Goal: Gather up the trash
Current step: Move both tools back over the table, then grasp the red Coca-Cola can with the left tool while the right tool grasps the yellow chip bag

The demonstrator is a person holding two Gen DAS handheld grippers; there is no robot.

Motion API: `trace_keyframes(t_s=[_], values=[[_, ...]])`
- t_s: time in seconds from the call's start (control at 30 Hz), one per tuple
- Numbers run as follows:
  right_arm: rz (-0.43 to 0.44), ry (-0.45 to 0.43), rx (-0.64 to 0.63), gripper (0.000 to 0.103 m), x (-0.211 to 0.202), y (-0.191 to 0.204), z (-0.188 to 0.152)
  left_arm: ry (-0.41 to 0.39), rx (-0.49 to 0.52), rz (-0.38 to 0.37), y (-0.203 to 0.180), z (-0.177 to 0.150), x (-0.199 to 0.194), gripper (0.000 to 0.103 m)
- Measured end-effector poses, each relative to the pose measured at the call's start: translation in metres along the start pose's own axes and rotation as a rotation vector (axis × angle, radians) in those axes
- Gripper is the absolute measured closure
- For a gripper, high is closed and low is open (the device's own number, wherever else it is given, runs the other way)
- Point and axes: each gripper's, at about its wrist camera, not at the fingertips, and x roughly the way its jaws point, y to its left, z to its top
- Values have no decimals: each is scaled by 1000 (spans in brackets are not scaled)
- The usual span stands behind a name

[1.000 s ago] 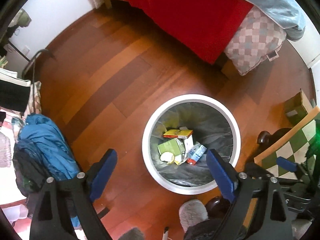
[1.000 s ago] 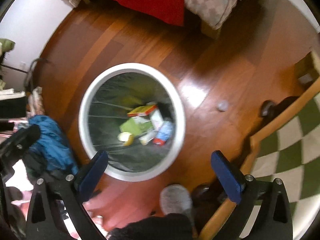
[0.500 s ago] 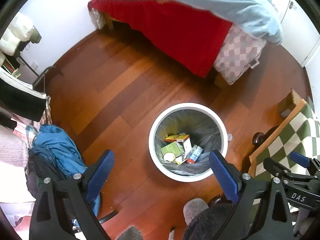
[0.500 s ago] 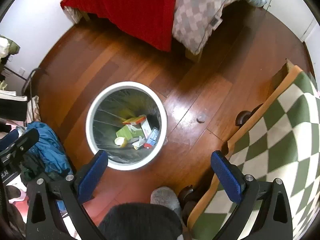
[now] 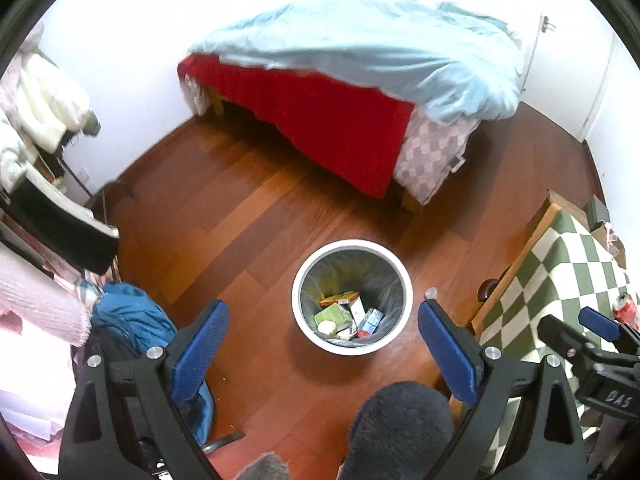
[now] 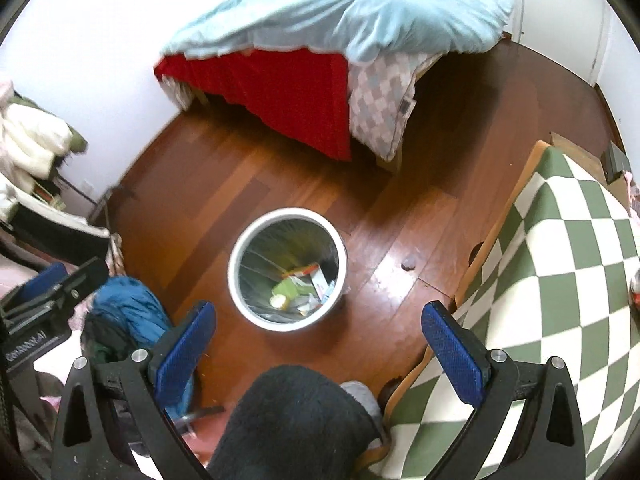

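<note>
A white round trash bin [image 5: 304,322] with a grey liner stands on the wooden floor; it also shows in the right wrist view [image 6: 240,300]. Inside lie several cartons and wrappers [image 5: 346,314], also visible from the right wrist [image 6: 302,286]. My left gripper [image 5: 324,336] is open and empty, high above the bin. My right gripper [image 6: 320,332] is open and empty, also well above the floor. A small bottle cap [image 5: 431,291] lies on the floor right of the bin [image 6: 408,264]. A red can [image 5: 625,311] stands on the checkered table.
A bed with light blue duvet [image 5: 360,52] and red sheet stands at the back. A green checkered table [image 6: 560,280] is at the right. A blue jacket [image 5: 128,316] and clothes pile lie at the left. My leg and slipper [image 6: 296,420] are below.
Both grippers have risen well away from the bin, which now looks smaller and farther below. More of the bed and table has come into view.
</note>
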Motion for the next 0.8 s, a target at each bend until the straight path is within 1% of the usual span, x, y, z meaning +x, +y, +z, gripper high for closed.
trace_keyframes(t_s=[0.03,0.1,0.17,0.27,0.33,0.4,0.43,0.53,0.67,0.7,0.8], values=[[11,-17,14,0,-11,-4,-2,-23,5,2,-5,0,-11,7],[33,-56,56,0,-38,-17,-9,-43,1,3,-12,-1,-27,7],[57,-82,99,0,-59,-33,-15,-69,5,-21,-26,-3,-41,7],[66,-120,170,0,-91,-65,-31,-95,51,-65,-61,-7,-53,7],[44,-137,217,0,-111,-95,-43,-96,91,-87,-89,-12,-52,7],[12,-145,261,0,-126,-124,-55,-70,141,-114,-132,-21,-41,7],[-18,-146,294,0,-134,-145,-64,-67,161,-131,-150,-27,-37,7],[-104,-142,392,0,-154,-209,-90,-27,251,-179,-223,-51,-15,6],[-216,-122,545,0,-175,-303,-126,88,384,-246,-326,-88,18,6],[-236,-129,600,0,-182,-333,-137,114,420,-265,-349,-96,26,6],[-290,-132,702,0,-194,-399,-154,178,518,-297,-407,-112,43,6]])
